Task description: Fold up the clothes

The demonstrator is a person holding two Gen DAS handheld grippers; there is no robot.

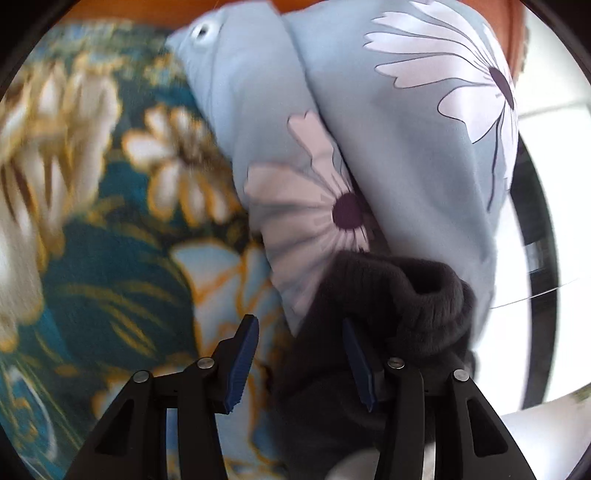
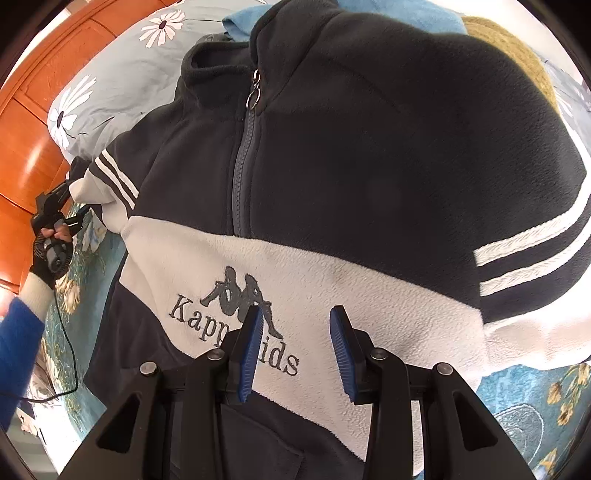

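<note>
A dark navy and white fleece jacket [image 2: 369, 147] with a half zip lies front up on the bed. My right gripper [image 2: 295, 332] hovers open over its white chest band, with nothing between the pads. At the jacket's left sleeve end, a gloved hand holds my left gripper [image 2: 75, 199]. In the left wrist view the left gripper [image 1: 299, 350] is open. The sleeve's dark ribbed cuff [image 1: 424, 295] lies bunched just beyond and against the right finger. Dark fabric sits low between the jaws, but the pads do not press on it.
A pale blue daisy-print pillow [image 1: 388, 129] [image 2: 122, 85] lies beside the sleeve, on a teal floral bedspread [image 1: 110, 258] [image 2: 535, 406]. An orange wooden headboard [image 2: 33, 129] is at the left. A blue garment [image 2: 243, 18] and a mustard knit [image 2: 517, 55] lie behind the jacket. A black cable [image 2: 70, 350] trails from the hand.
</note>
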